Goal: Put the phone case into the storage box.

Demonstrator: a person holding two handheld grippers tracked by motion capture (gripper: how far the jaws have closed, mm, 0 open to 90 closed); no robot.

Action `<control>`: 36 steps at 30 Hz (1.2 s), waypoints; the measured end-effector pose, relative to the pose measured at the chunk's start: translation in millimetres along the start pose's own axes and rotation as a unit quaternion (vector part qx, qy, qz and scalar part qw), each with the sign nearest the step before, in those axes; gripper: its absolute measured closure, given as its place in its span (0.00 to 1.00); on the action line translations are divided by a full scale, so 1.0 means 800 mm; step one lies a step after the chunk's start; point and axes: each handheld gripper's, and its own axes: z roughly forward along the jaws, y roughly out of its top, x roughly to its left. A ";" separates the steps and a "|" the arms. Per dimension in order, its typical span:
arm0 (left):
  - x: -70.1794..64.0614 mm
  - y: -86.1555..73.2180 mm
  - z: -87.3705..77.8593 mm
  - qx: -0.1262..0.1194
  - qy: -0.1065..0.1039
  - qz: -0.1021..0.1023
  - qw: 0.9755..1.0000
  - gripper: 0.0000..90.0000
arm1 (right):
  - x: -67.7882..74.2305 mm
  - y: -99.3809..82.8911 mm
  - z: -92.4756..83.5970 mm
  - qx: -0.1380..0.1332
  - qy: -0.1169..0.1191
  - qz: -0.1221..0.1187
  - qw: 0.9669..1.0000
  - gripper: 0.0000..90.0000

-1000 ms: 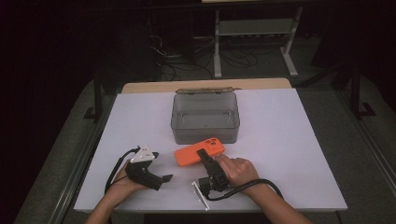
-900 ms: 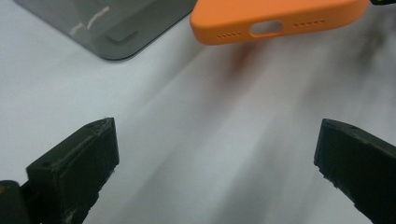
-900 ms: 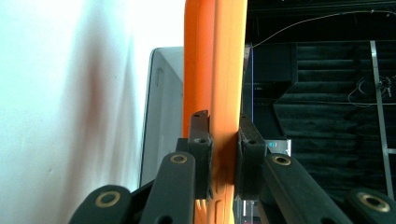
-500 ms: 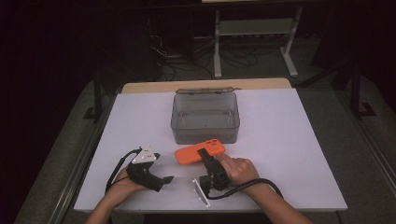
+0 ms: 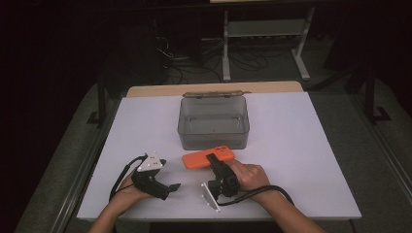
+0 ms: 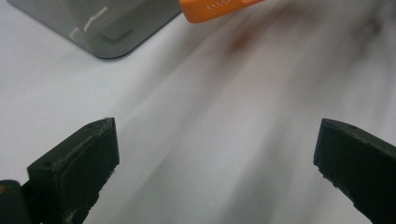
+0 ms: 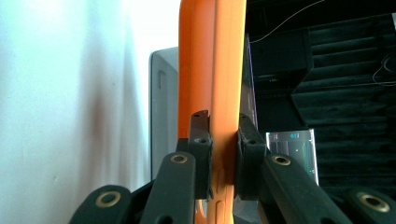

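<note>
Two grippers work at one white table point(image 5: 301, 145), each in one of the person's two hands. Nearest, at about seven o'clock on the tabletop in the high view, the left gripper point(image 5: 170, 187) rests low over the surface with a grey three-cornered plate on top and a black cable looping behind it. In the left gripper view its two black jaws stand wide apart with bare tabletop between them, so it is released and holds nothing.

Just beside it, at about six o'clock, the right gripper point(image 5: 212, 158) is clenched on the near edge of one orange phone point(image 5: 208, 158). In the right gripper view point(image 7: 223, 135) the two pads press on opposite faces of the phone point(image 7: 212, 70). The right hand point(image 5: 248, 175) wraps the gripper's body, and its cable curls off toward four o'clock.

The phone lies near the table's centre, its far side close to the front wall of the box; in the left gripper view one end of it point(image 6: 219, 8) shows at twelve o'clock.

Farther off, toward twelve o'clock, stands one grey translucent plastic box point(image 5: 214, 138), its lid point(image 5: 214, 94) open at the back.
</note>
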 end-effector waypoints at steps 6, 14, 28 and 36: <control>0.001 0.000 -0.001 -0.001 0.004 -0.002 1.000 0.00 | -0.003 -0.001 0.000 0.000 0.008 0.014 1.000 0.88; 0.000 0.001 0.001 0.006 0.001 -0.004 1.000 0.00 | -0.007 -0.003 0.000 0.000 0.017 0.037 0.999 0.88; -0.001 0.000 0.001 0.005 0.004 0.000 1.000 0.00 | -0.018 -0.007 0.000 -0.003 0.041 0.092 0.995 0.88; 0.000 0.000 0.000 0.004 0.006 0.001 1.000 0.00 | -0.024 -0.010 0.001 0.000 0.054 0.124 0.991 0.88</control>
